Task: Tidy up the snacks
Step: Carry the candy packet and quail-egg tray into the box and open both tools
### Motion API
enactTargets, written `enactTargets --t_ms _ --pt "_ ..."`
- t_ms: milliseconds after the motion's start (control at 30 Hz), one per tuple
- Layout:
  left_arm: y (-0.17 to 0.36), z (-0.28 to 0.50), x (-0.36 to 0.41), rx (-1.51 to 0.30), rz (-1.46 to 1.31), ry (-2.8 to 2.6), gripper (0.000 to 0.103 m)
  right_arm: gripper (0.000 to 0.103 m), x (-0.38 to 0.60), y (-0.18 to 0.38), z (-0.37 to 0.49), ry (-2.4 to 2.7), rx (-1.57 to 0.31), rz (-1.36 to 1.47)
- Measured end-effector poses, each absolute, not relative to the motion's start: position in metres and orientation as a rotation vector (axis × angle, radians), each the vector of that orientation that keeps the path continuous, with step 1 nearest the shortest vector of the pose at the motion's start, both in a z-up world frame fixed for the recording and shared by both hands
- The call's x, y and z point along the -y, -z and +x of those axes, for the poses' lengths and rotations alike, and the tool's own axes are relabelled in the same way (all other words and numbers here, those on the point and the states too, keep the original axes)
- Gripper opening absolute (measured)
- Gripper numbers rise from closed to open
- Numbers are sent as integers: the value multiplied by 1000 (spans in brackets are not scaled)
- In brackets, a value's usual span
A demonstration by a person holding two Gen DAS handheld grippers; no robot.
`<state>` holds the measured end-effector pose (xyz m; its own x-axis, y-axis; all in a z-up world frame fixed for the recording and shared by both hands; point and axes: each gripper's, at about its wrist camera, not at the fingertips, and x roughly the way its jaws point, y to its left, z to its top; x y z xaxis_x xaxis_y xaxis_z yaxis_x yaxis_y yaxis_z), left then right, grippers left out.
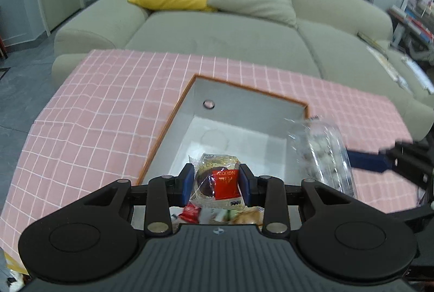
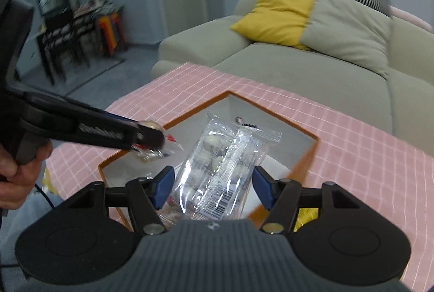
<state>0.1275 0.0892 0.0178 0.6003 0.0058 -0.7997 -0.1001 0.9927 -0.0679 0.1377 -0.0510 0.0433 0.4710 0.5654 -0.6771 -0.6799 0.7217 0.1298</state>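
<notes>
We hold both snacks over the box (image 1: 173, 113), ready to drop them in. The left gripper (image 1: 217, 182) is clamped on a wrapped bun (image 1: 217, 178) above the box's near end. The right gripper (image 2: 213, 187) grips a clear packet (image 2: 219, 170) of pale balls, tilted over the right wall. The box sits on the table (image 1: 95, 102) near its far edge; its visible floor looks bare.

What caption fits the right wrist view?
Right gripper carries a clear plastic packet of pale round snacks above an orange-rimmed grey box.
</notes>
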Motion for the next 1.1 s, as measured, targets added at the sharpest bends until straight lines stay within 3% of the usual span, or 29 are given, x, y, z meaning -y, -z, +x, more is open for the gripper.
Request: enactTargets --t_ms 500,1100 --pt "59 172 -87 -1148 162 -14 39 61 -23 27 206 -826 -987 -550" --pt "94 183 -91 -1267 226 -19 43 63 -42 67 232 -852 -1209 -580"
